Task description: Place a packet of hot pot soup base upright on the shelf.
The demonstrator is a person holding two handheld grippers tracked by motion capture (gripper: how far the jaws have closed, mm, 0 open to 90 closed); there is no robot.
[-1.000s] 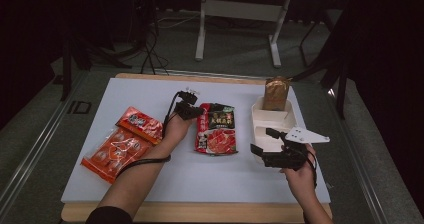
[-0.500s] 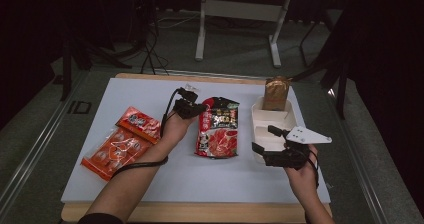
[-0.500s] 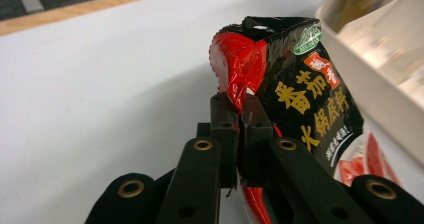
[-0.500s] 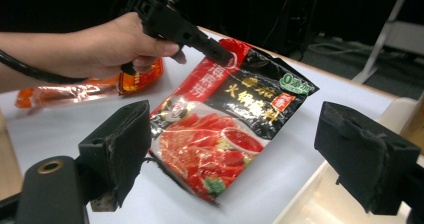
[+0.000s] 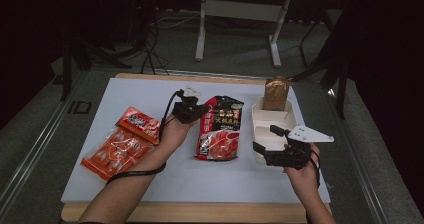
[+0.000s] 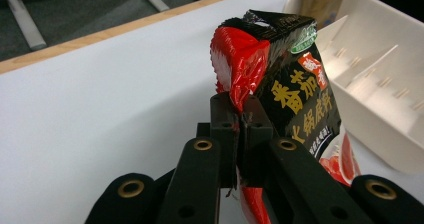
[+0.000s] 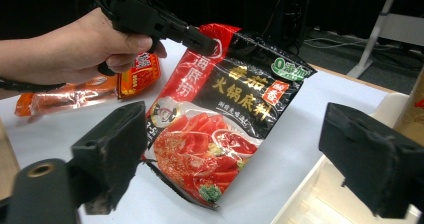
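The black-and-red soup-base pouch (image 5: 220, 128) hangs tilted over the table (image 5: 150, 184), its lower edge near the surface, just left of the white divided tray (image 5: 272, 121). The left gripper (image 6: 239, 116) has its fingers clamped on the pouch's top corner; the right gripper (image 7: 230, 159) waits with fingers wide and empty. Best to lift until the bottom clears the tray's rim, keeping the pinch firm so the corner doesn't slip.

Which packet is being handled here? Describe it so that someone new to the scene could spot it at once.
On the white board covering the table, look between the two orange packets at the left and the white divided tray at the right. The packet there is pinched at its top corner by the left gripper. It alone is black and red, with a tomato picture.
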